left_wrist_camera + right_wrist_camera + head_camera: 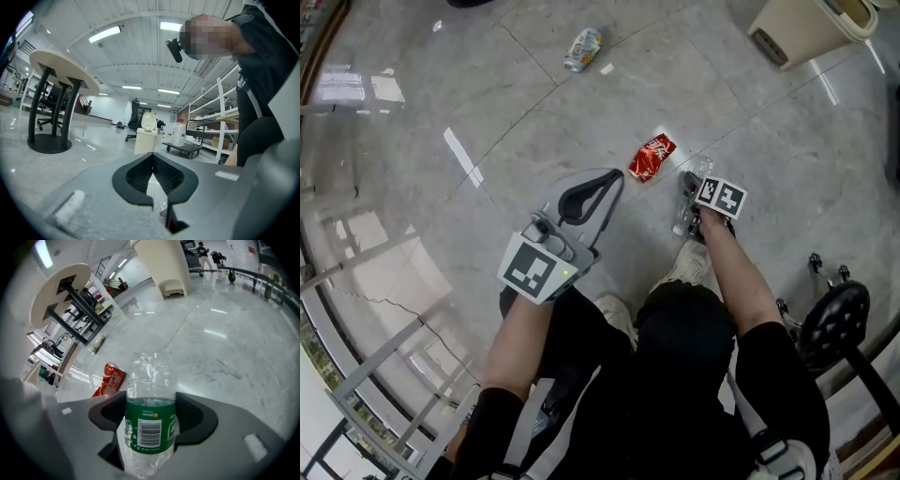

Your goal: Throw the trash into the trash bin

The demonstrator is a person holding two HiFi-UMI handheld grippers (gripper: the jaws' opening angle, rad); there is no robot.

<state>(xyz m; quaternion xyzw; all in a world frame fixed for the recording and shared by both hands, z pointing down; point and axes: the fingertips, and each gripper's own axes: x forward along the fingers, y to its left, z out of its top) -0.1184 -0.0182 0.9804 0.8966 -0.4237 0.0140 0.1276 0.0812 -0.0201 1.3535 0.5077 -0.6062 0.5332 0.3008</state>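
The clearing looks barely begun. The right gripper point(689, 190) points steeply down at the floor point(441, 103) just ahead of the person's feet. Its jaws are wide and closed in on a bottle point(150, 380) that stands between them, pad tips against both sides of the label. The plastic shows no dent, so I judge the hold light. The left gripper point(614, 178) hangs beside it with its ribbed black pads pressed together at the tips, nothing between them.

Everything else still lies out. A flattened red can point(652, 157) sits just beside the bottle. A crumpled pale can point(582, 49) lies well apart, farther out on the floor, with a small white scrap point(607, 68) next to it. The trash bin point(811, 23) stands well apart from all of these, so carrying and dropping remain for every piece (whether anything is already inside the bin no view shows).

The bottle is clear, thin-walled and round, with a glossy green label and barcode; it will likely flex and slip under a loose squeeze. The red can is creased metal, nearly flat. The bin is smooth beige plastic with a lid, and a foot pedal at its base. The floor is polished grey stone, veined and reflective.
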